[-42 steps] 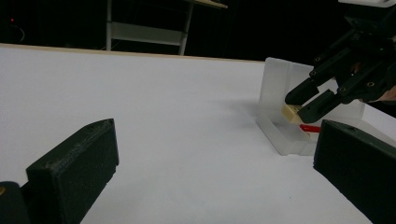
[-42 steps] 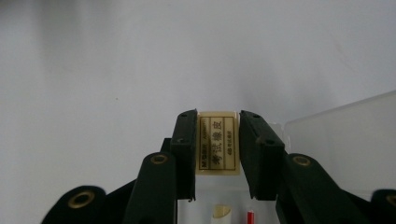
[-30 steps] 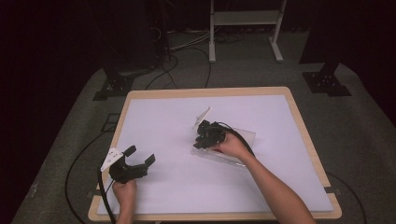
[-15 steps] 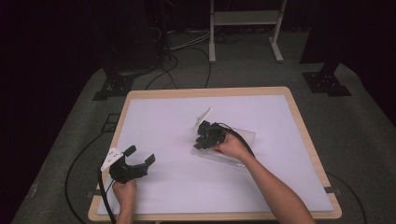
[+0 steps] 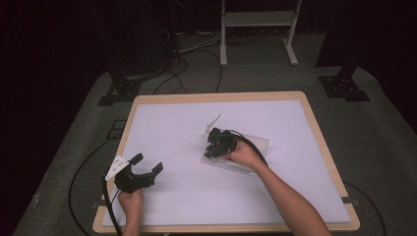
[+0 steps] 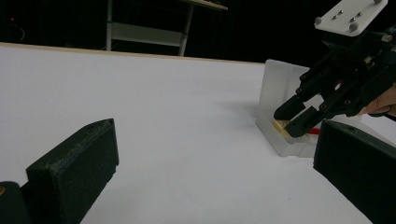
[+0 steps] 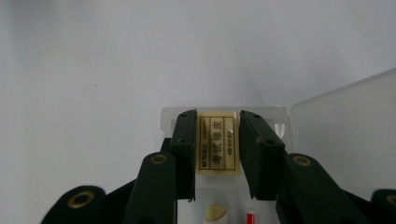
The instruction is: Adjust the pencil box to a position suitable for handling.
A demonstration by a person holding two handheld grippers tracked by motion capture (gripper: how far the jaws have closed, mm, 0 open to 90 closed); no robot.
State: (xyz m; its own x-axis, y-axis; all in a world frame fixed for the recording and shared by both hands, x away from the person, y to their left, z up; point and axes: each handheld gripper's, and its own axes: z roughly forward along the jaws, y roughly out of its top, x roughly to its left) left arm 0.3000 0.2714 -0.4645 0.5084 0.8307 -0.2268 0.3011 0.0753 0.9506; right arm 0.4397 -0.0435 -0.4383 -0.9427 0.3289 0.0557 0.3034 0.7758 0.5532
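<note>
Grippers sit well apart on the white table [image 5: 177, 123]. Left gripper [image 5: 146, 165], at about 8 o'clock on the table, rests low near the front edge with jaws spread wide and nothing between them. Right gripper [image 5: 212, 147], near the centre, reaches down into a clear open case [image 5: 255, 142]; its lid stands up at 3 o'clock in the right gripper view. Jaws there pinch a cream eraser [image 7: 217, 142] on both sides, inside the case's end compartment.
</note>
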